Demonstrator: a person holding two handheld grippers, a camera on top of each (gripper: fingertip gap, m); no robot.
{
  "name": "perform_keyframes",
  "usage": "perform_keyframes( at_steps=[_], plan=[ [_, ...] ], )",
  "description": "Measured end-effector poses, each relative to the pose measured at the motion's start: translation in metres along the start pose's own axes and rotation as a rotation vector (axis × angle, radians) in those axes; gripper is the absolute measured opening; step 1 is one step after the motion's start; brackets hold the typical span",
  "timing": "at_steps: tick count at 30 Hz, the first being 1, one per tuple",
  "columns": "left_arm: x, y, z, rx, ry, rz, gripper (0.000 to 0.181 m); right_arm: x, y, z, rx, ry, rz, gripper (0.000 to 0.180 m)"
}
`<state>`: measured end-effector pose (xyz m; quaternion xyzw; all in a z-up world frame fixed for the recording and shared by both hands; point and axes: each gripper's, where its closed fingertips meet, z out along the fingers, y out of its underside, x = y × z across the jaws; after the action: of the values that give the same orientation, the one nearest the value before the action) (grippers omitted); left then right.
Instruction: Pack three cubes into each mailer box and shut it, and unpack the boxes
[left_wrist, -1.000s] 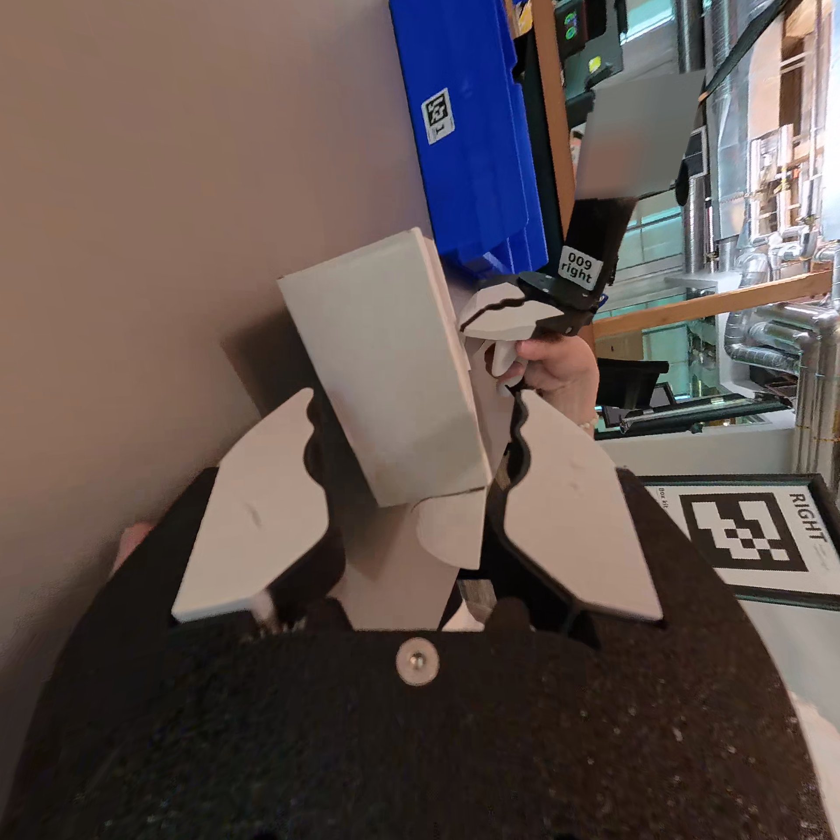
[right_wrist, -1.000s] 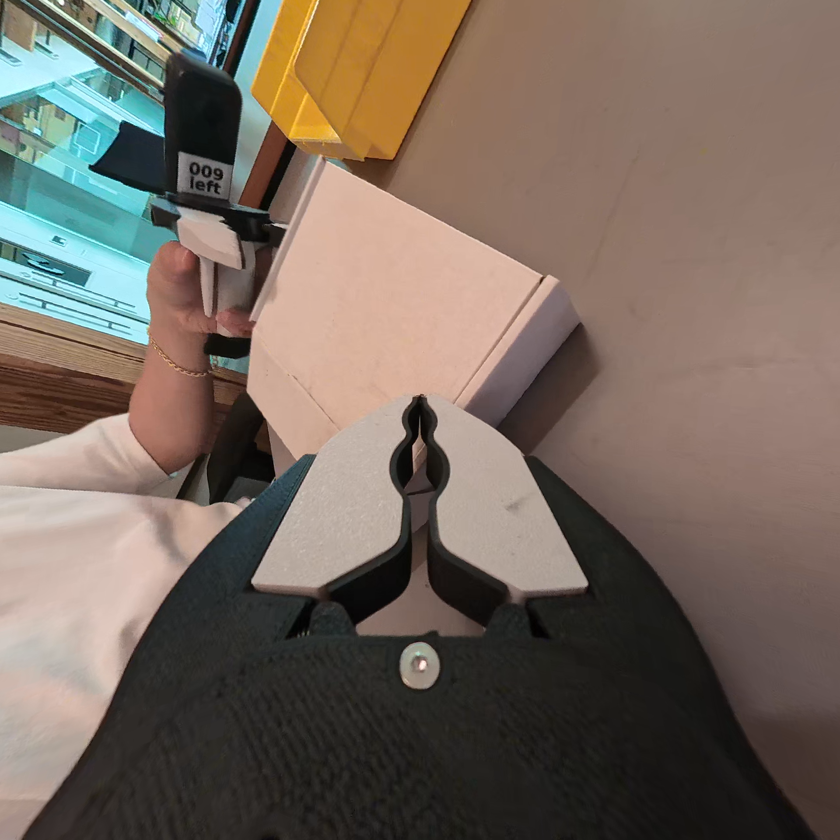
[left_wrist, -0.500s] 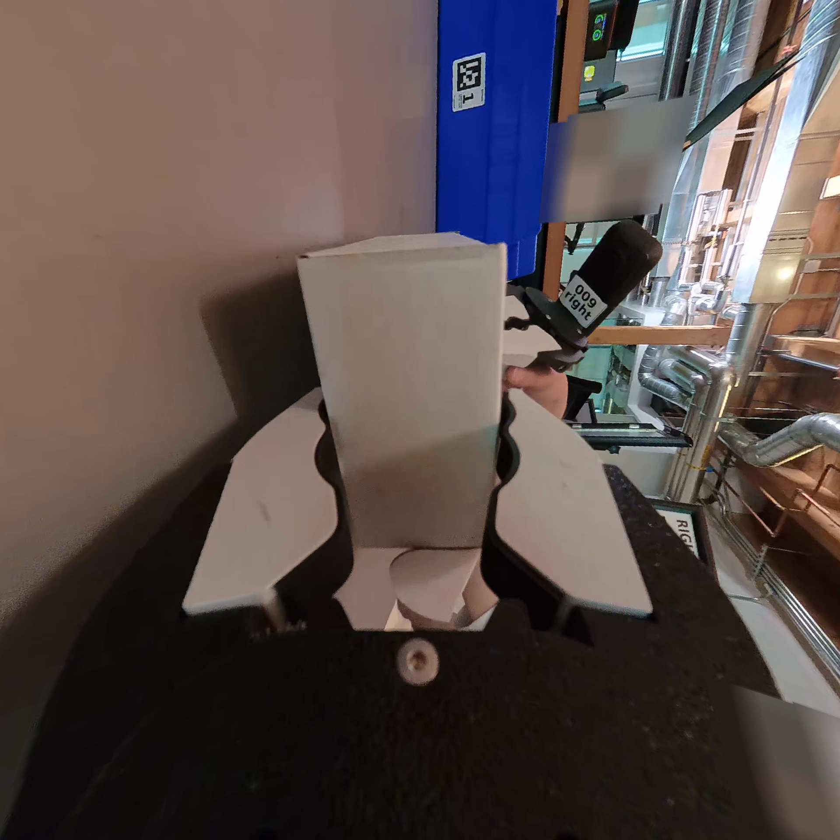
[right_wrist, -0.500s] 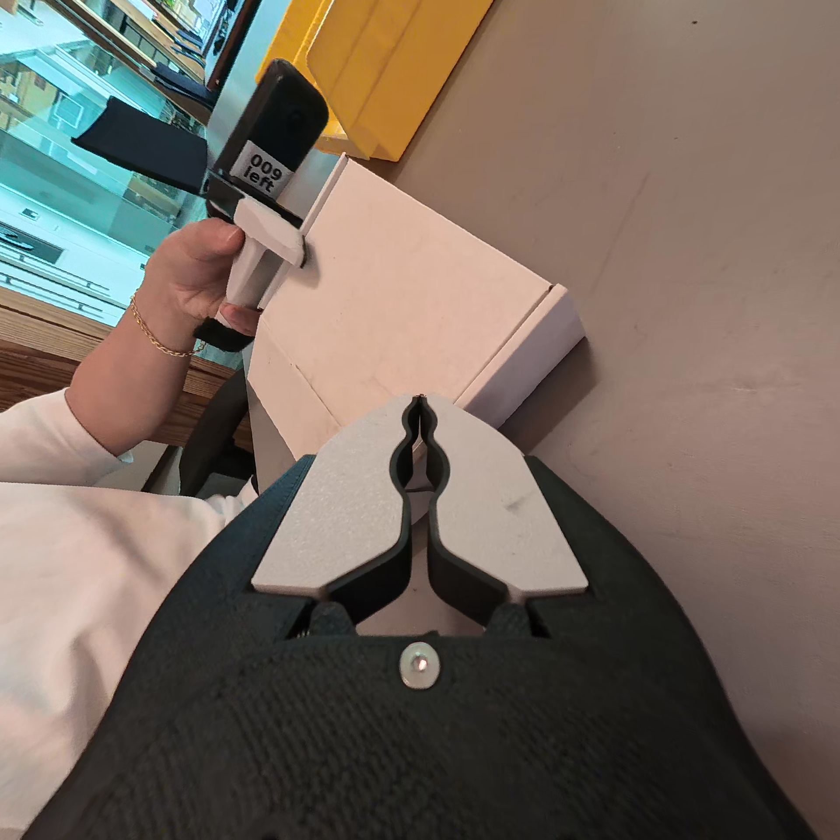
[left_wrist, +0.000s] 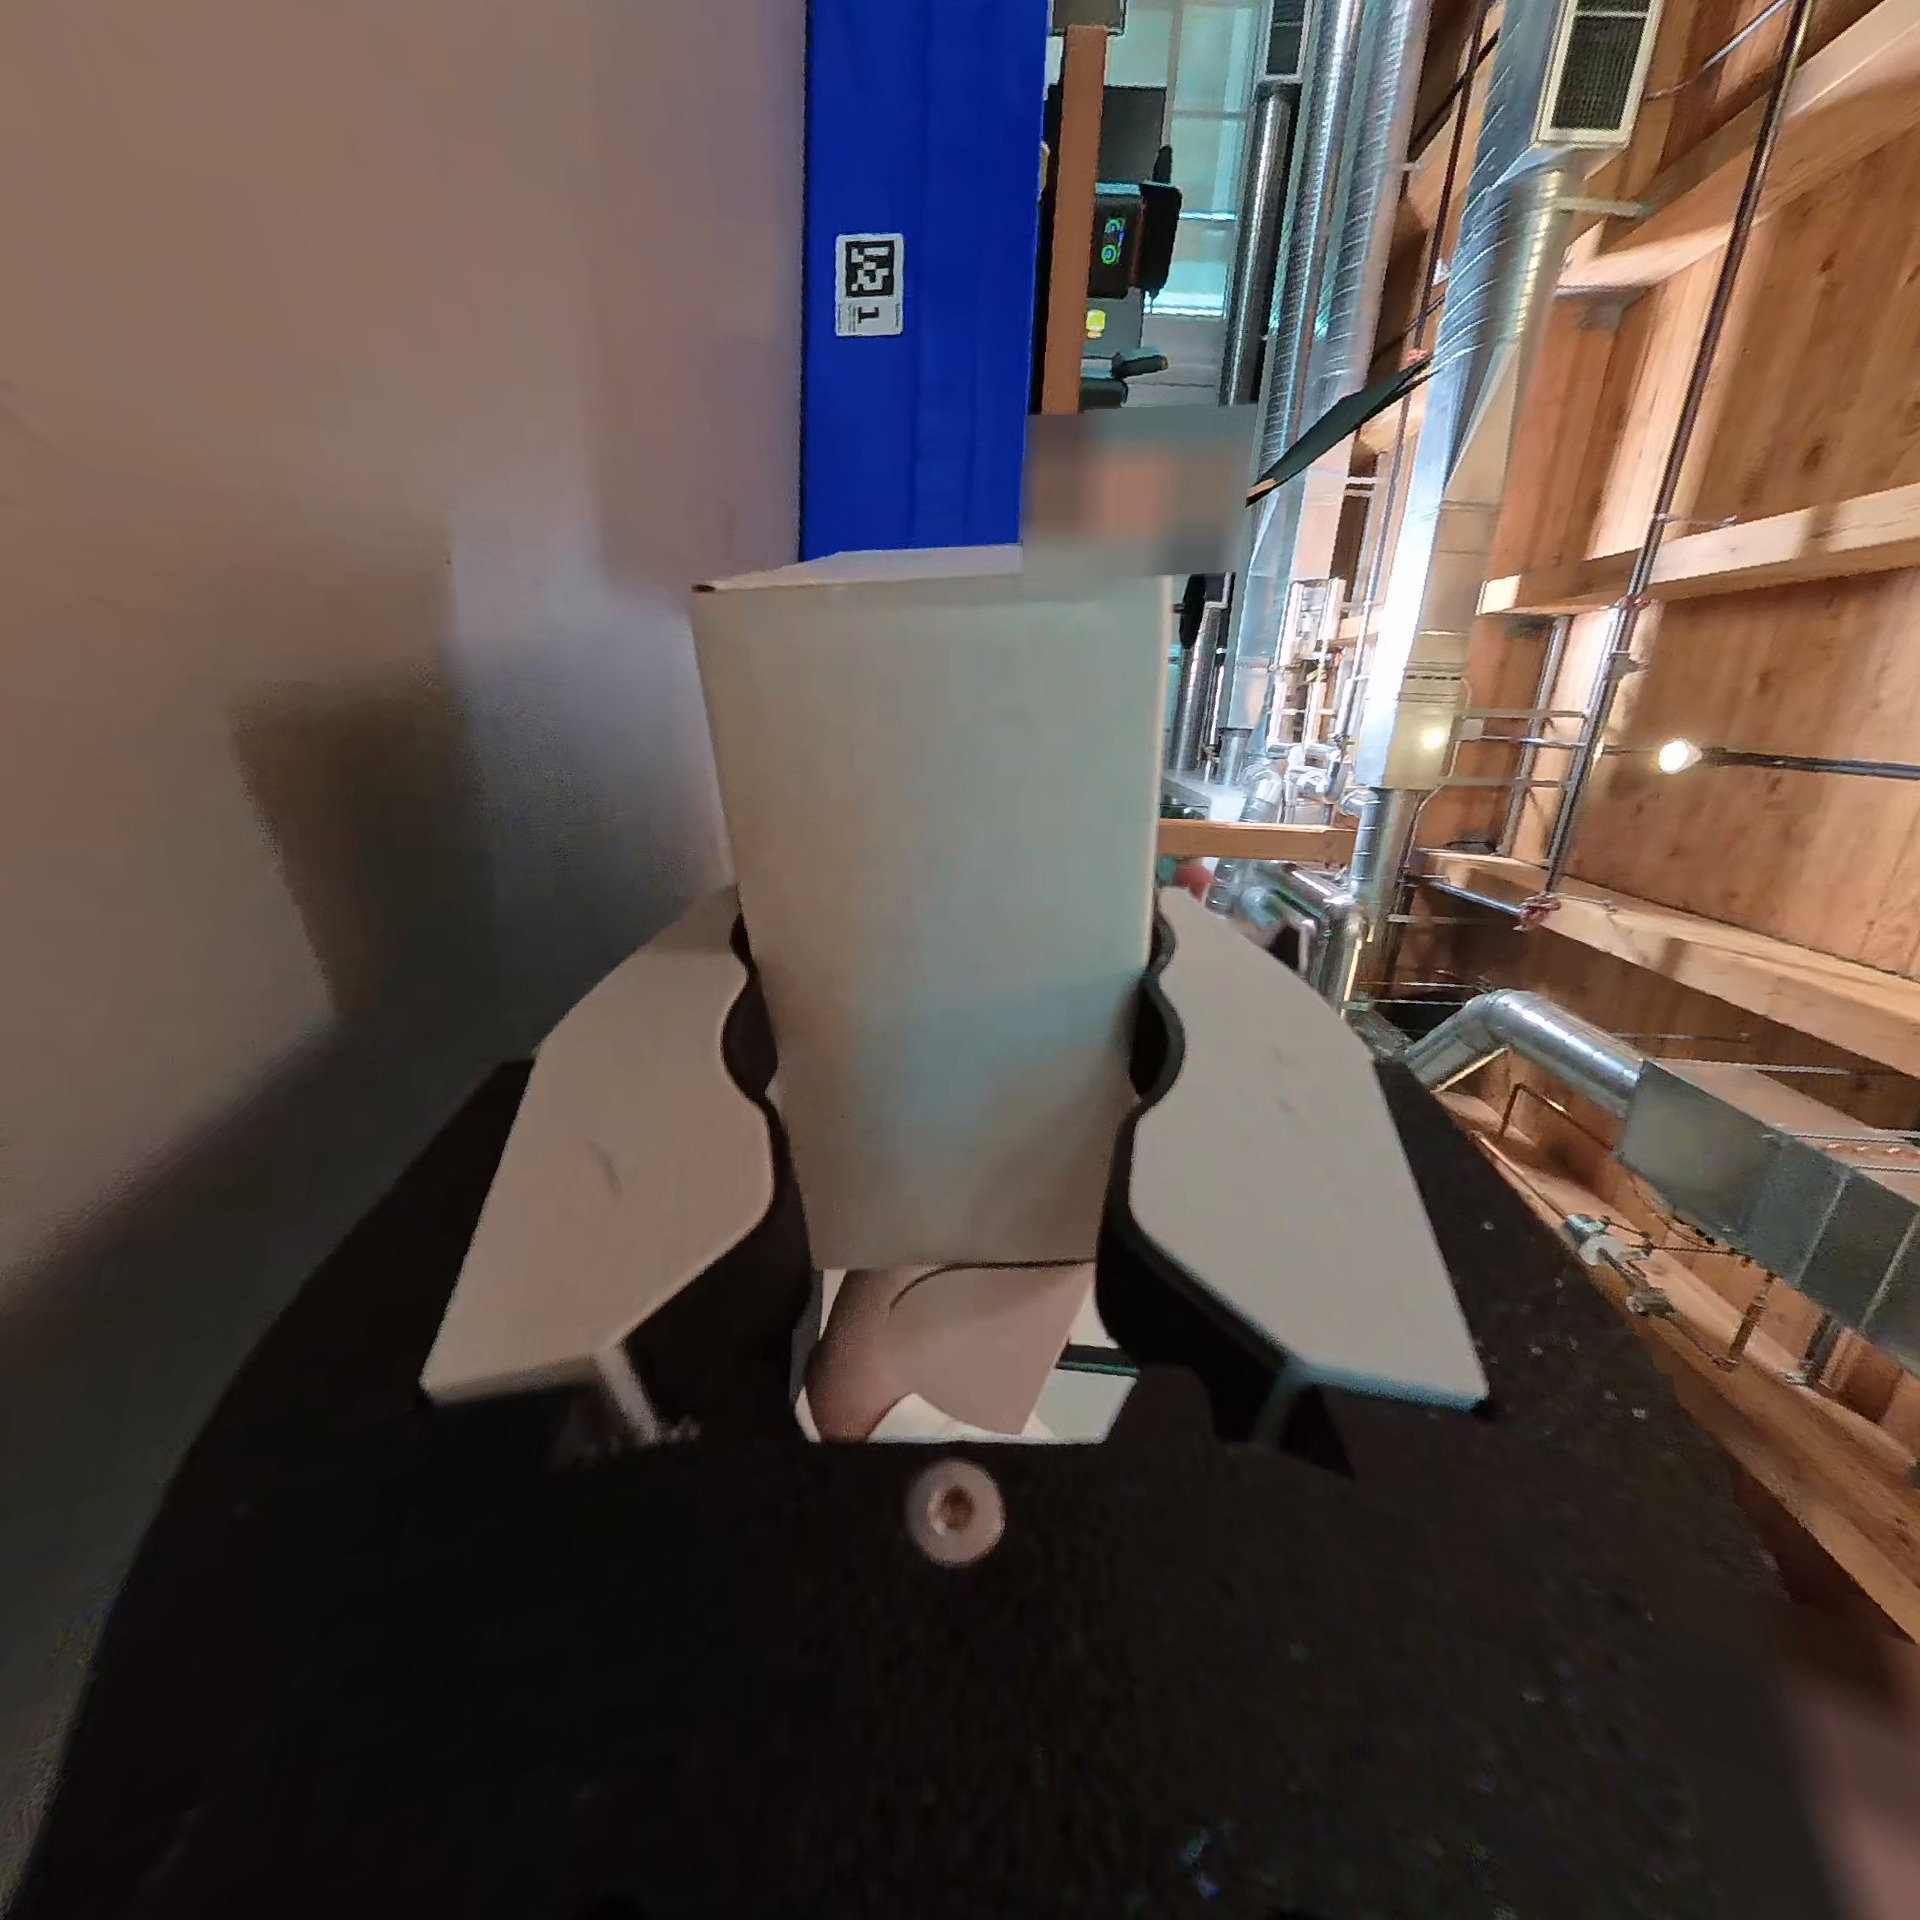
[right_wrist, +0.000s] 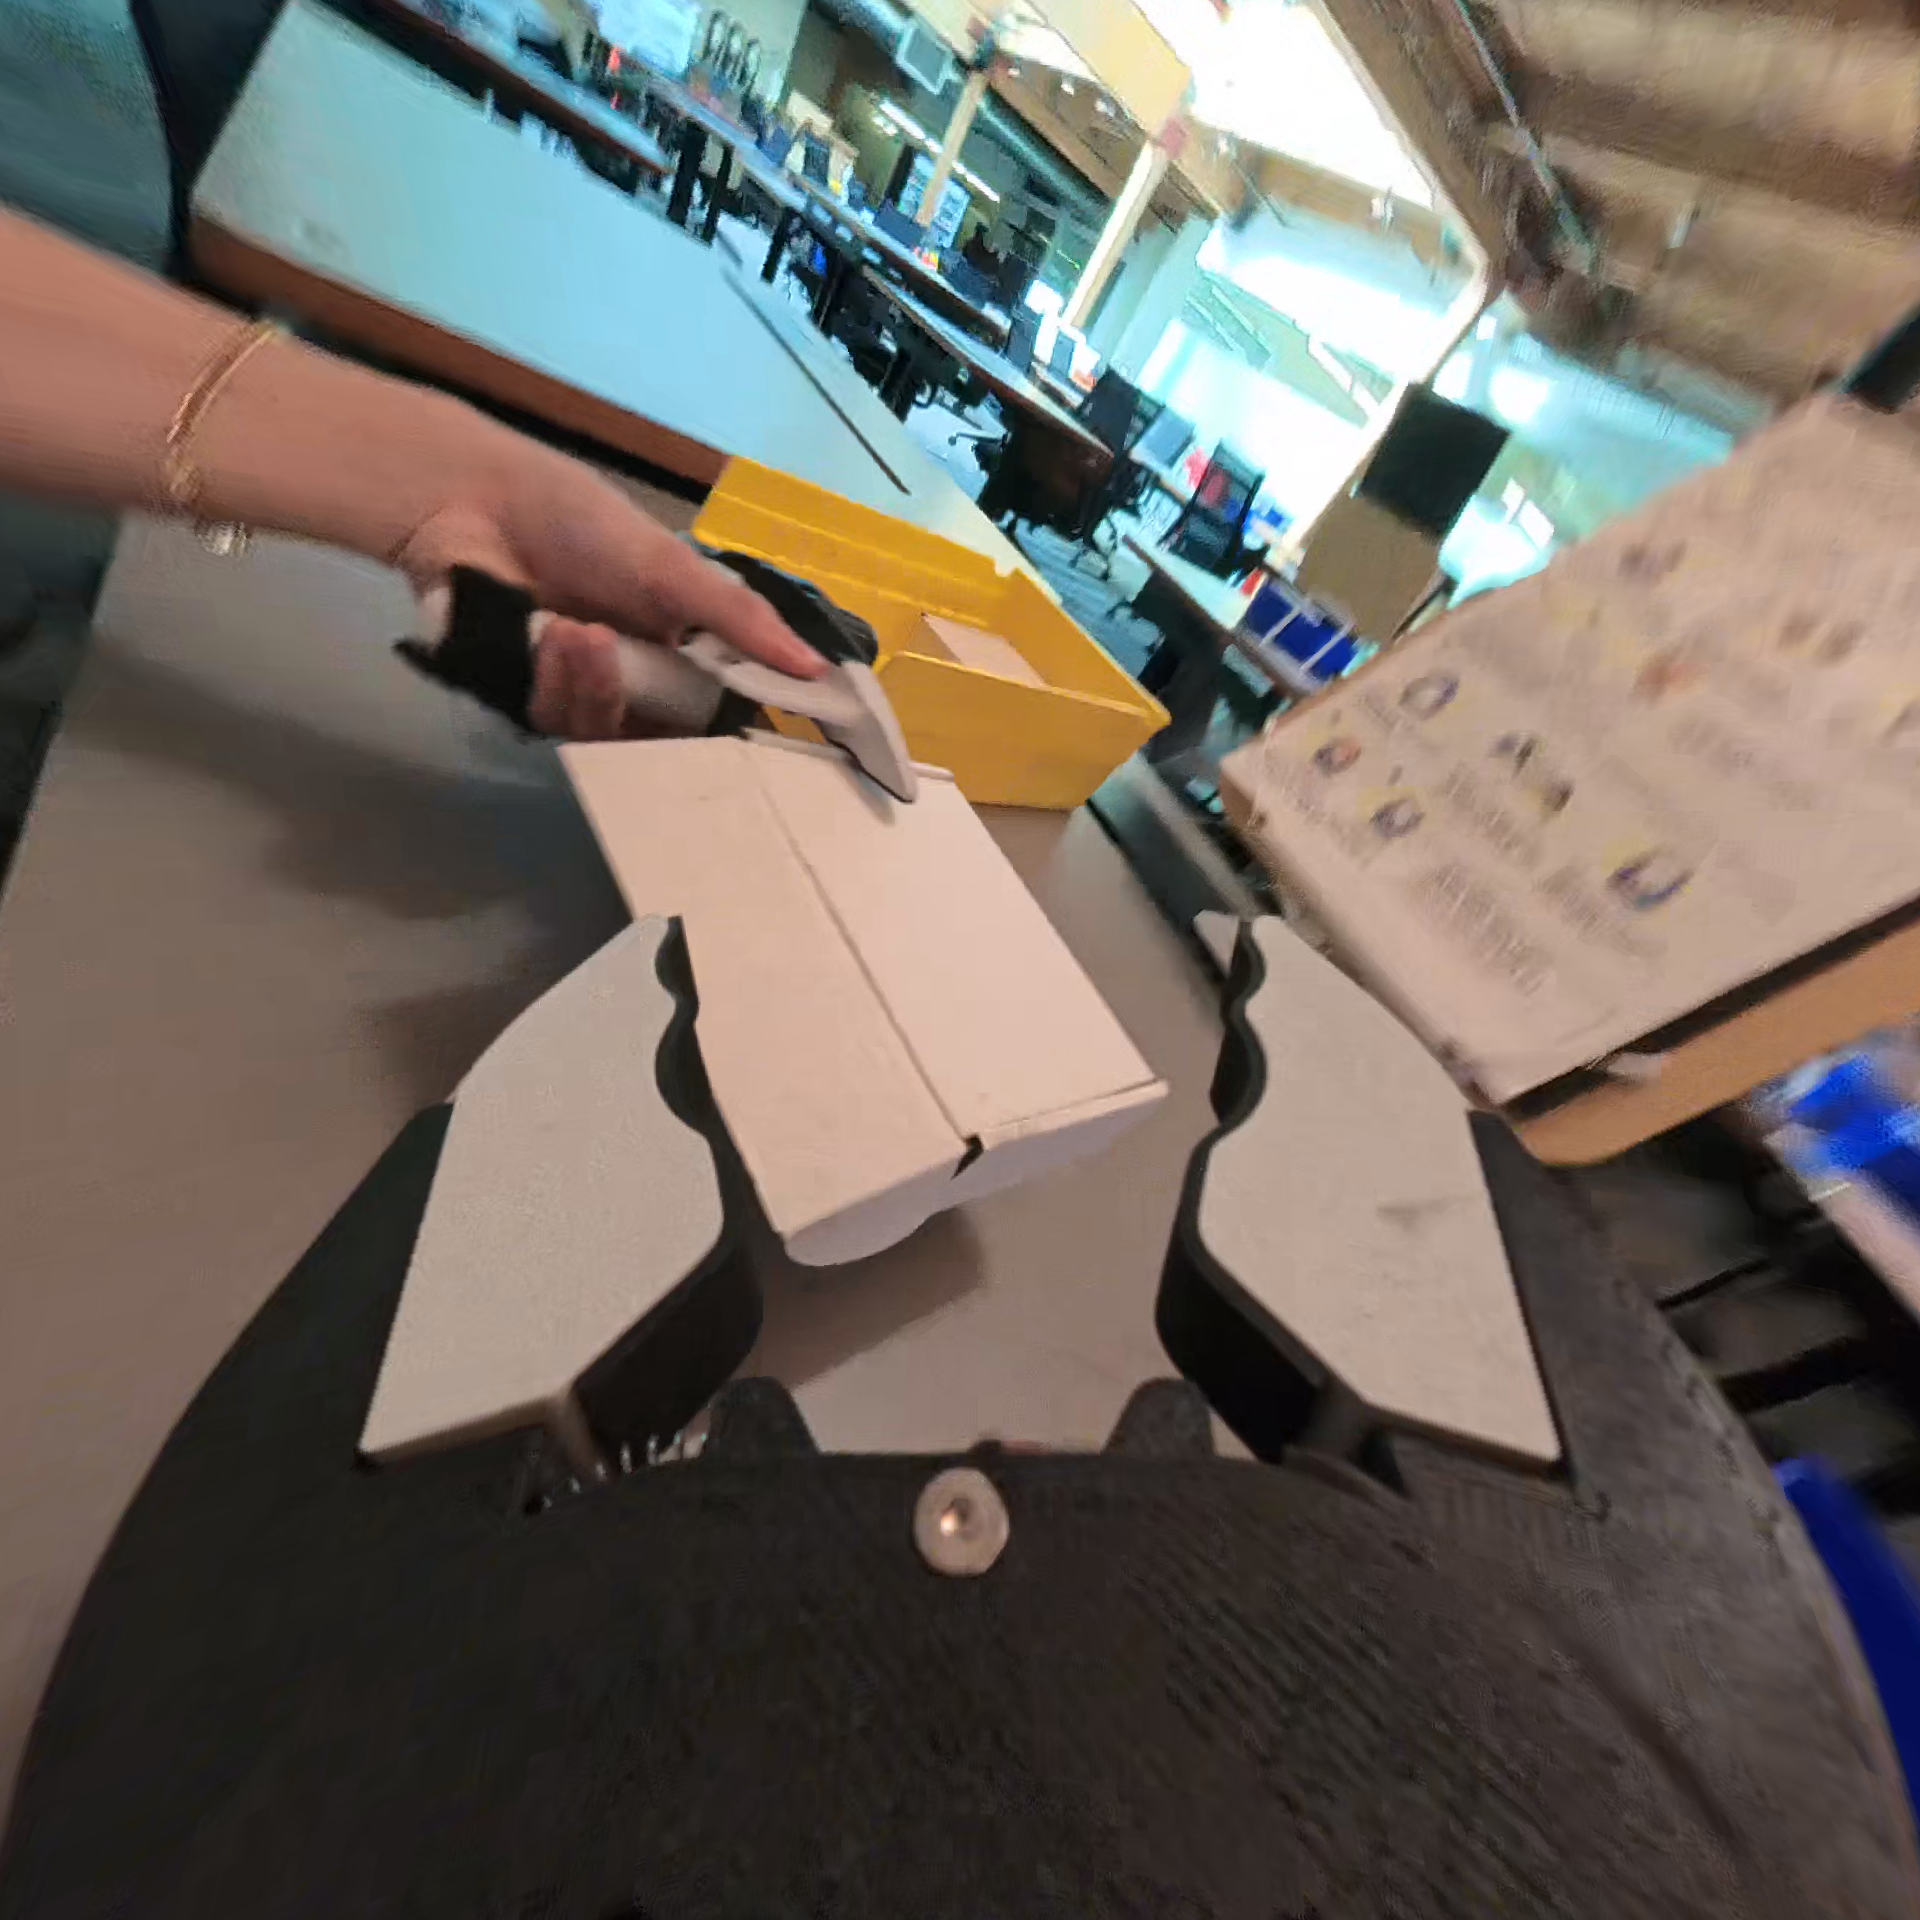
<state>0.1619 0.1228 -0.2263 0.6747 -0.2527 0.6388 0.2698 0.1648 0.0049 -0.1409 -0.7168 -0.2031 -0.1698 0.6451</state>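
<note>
A closed white mailer box lies on the grey table, its near end seemingly a little raised. My right gripper is open wide, with a finger on either side of the box's near end and not touching it. My left gripper, held by a hand, grips the box's far edge. In the left wrist view the box fills the gap of the left gripper, and both fingers press its sides. No cubes are in view.
A yellow bin stands just behind the box with something white inside. A board with printed pictures juts in from the right. A blue bin stands on the table beyond the box. The table's edge is to the right.
My right gripper has opened, let go of the box and swung round to face along it. My left gripper has closed in and gripped the box end.
</note>
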Motion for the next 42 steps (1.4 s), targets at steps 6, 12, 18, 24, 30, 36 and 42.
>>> perform_keyframes(
  at_steps=[6, 12, 18, 24, 30, 36, 42],
  plan=[
    [0.009, 0.002, -0.003, -0.014, 0.052, -0.056, 0.066, -0.016, 0.018, 0.000, -0.347, 0.138, -0.645, 0.103],
    [0.018, 0.015, 0.000, -0.033, 0.095, -0.067, 0.067, -0.017, 0.039, 0.025, -0.407, 0.202, -0.978, 0.104],
    [0.027, 0.029, 0.002, -0.081, 0.131, -0.064, 0.067, -0.001, 0.051, 0.031, -0.467, 0.297, -1.167, 0.068],
    [0.025, 0.030, -0.004, -0.087, 0.051, 0.197, 0.071, 0.000, 0.047, 0.027, -0.462, 0.342, -1.157, 0.064],
    [0.089, 0.026, -0.042, 0.102, 0.003, 0.987, 0.084, 0.008, 0.054, 0.011, -0.577, 0.221, -0.955, 0.064],
    [0.079, 0.083, -0.032, -0.108, -0.474, 2.095, 0.094, 0.001, 0.068, 0.001, -0.710, -0.017, -0.700, 0.064],
    [0.036, 0.077, -0.014, -0.415, -0.912, 2.336, 0.103, -0.017, 0.071, 0.004, -0.788, -0.205, -0.595, 0.064]
  ],
)
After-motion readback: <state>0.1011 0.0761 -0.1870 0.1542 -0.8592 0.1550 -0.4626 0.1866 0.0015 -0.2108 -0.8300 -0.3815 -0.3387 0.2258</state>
